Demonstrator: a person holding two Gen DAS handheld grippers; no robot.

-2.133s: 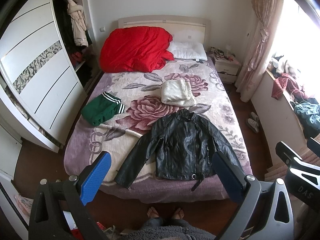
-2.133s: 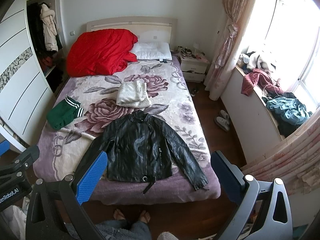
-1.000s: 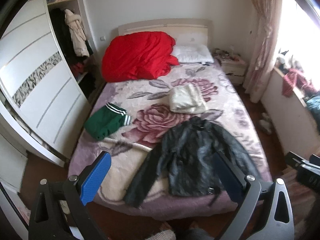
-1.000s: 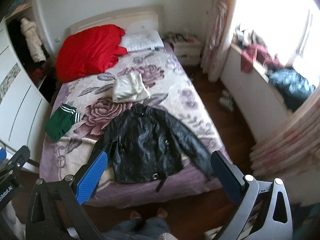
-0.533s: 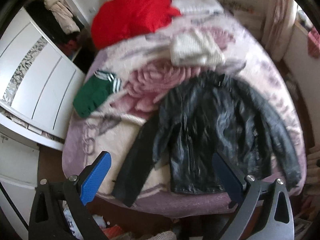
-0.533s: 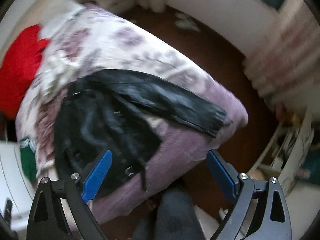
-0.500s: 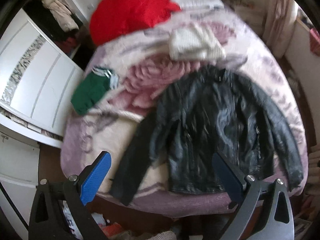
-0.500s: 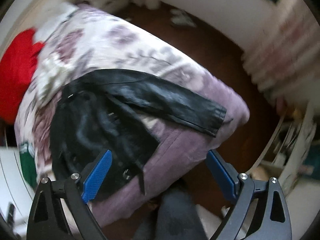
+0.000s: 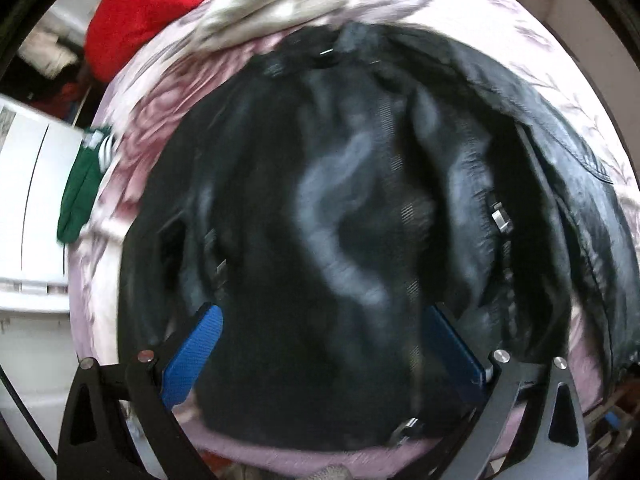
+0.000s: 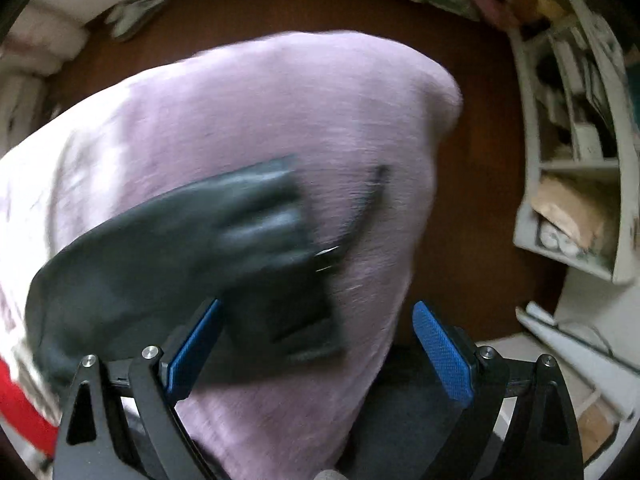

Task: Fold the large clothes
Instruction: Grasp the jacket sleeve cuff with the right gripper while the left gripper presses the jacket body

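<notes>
Both pairs of jaws gape wide over the black jacket (image 9: 360, 200), gripping nothing.

Spread flat on the purple blanket (image 10: 280, 112) near the foot of the bed, the jacket lies unfolded, body and sleeves out. The left gripper (image 9: 320, 344) hangs above its lower body; the right gripper (image 10: 316, 340) is over the cuff end of a sleeve (image 10: 180, 248), pads apart and clear of the leather. By the look of it no fold has begun: sleeves must come in, then the body be doubled.
</notes>
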